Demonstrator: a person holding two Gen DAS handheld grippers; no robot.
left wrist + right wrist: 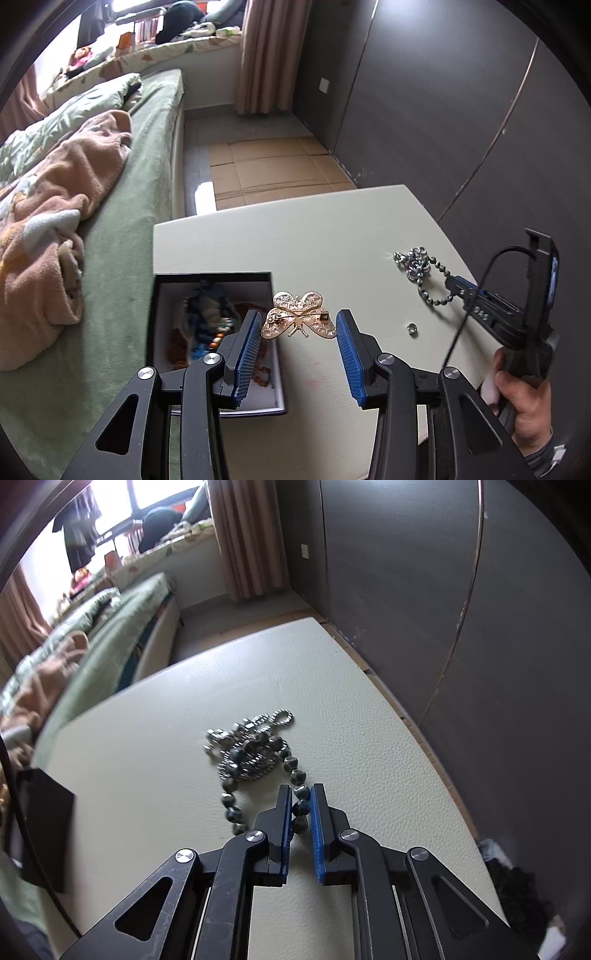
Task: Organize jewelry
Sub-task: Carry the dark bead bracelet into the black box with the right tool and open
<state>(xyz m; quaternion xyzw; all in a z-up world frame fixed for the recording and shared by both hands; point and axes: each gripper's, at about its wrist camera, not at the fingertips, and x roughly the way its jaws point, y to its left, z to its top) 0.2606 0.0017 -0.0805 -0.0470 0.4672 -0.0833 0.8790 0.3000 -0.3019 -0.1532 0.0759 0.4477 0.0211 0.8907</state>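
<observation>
Our left gripper [299, 325] holds the gold butterfly brooch [298, 315] between its 2 half-open pads, lifted beside the open jewelry box [218, 280] at the table [325, 229] edge. Our right gripper [298, 808] has closed narrowly on the dark beaded bracelet [301, 805], whose remaining beads lie on the table touching the silver chains [255, 746]. A small ring [412, 328] lies apart.

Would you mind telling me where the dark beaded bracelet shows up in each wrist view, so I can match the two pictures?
Left wrist view: the beaded bracelet lies right of centre on the pale table, its near end in the right tool.
Right wrist view: lower centre, a few beads pinched between the pads, the rest curving left.
Shared landmark: the silver chain pile touching the bracelet's far end.
</observation>
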